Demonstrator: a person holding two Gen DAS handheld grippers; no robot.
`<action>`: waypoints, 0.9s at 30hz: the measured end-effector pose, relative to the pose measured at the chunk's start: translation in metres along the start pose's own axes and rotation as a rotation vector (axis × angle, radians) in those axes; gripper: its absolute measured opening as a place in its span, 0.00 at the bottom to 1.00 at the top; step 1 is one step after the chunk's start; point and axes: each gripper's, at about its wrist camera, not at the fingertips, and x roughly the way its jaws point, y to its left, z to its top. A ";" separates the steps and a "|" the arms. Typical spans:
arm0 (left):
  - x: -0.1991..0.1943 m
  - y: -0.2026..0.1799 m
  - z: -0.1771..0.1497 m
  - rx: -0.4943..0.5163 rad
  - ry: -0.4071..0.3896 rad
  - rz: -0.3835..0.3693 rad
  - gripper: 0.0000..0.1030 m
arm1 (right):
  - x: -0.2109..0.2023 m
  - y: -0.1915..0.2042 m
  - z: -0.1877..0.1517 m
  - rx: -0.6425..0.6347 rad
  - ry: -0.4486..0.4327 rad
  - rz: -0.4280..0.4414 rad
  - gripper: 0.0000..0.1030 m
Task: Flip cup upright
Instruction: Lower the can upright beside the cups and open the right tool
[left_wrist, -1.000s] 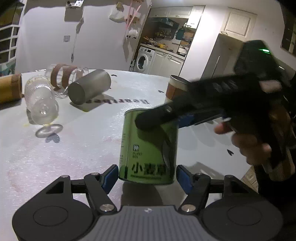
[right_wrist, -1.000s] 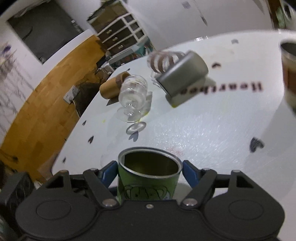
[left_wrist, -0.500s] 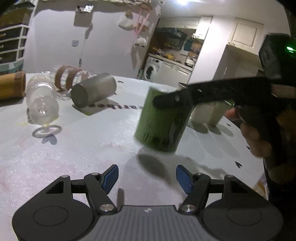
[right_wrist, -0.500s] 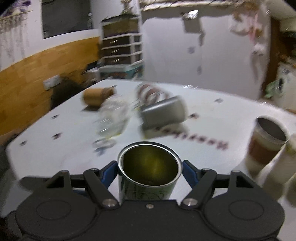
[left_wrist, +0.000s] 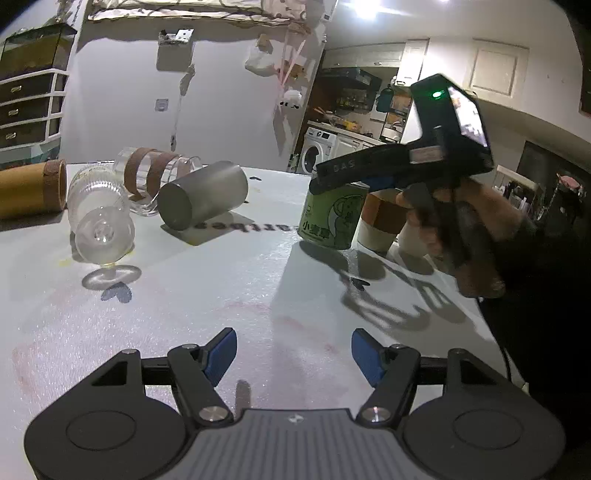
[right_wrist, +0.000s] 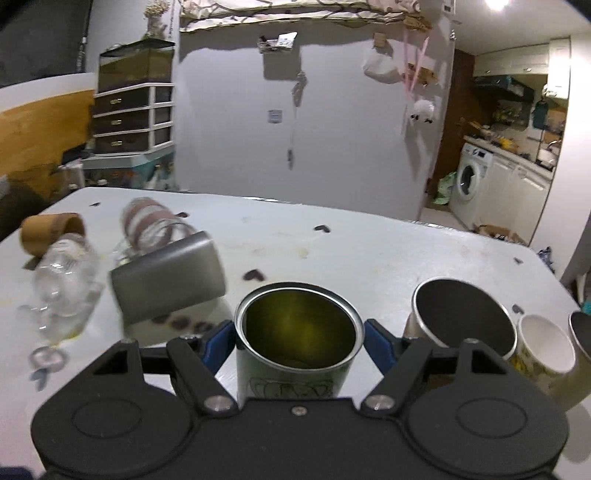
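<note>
A green metal cup (left_wrist: 330, 218) with a cartoon print stands upright at the right side of the white table (left_wrist: 240, 295), mouth up in the right wrist view (right_wrist: 297, 332). My right gripper (right_wrist: 298, 341) is shut on the green cup near its rim; it also shows in the left wrist view (left_wrist: 341, 181). My left gripper (left_wrist: 293, 352) is open and empty, low over the table's near part. A grey metal cup (left_wrist: 203, 201) lies on its side at the back left.
A clear wine glass (left_wrist: 99, 225), a clear glass with brown bands (left_wrist: 155, 177) and a brown tube cup (left_wrist: 31, 188) lie on their sides at the left. A brown-banded cup (right_wrist: 463, 314) and a white mug (right_wrist: 545, 347) stand upright right of the green cup.
My right gripper carried the green cup from in front of my left gripper to the right rear and set it beside the upright cups. My left gripper stayed open.
</note>
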 end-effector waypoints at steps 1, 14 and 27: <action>0.000 0.001 0.000 -0.001 -0.002 0.002 0.67 | 0.005 0.001 0.001 -0.007 -0.004 -0.027 0.74; -0.002 0.007 -0.001 0.002 -0.011 0.031 0.67 | 0.023 0.005 -0.005 -0.024 -0.017 -0.075 0.78; -0.011 -0.004 0.015 0.047 -0.061 0.058 0.67 | -0.062 -0.015 -0.021 0.061 -0.152 0.032 0.88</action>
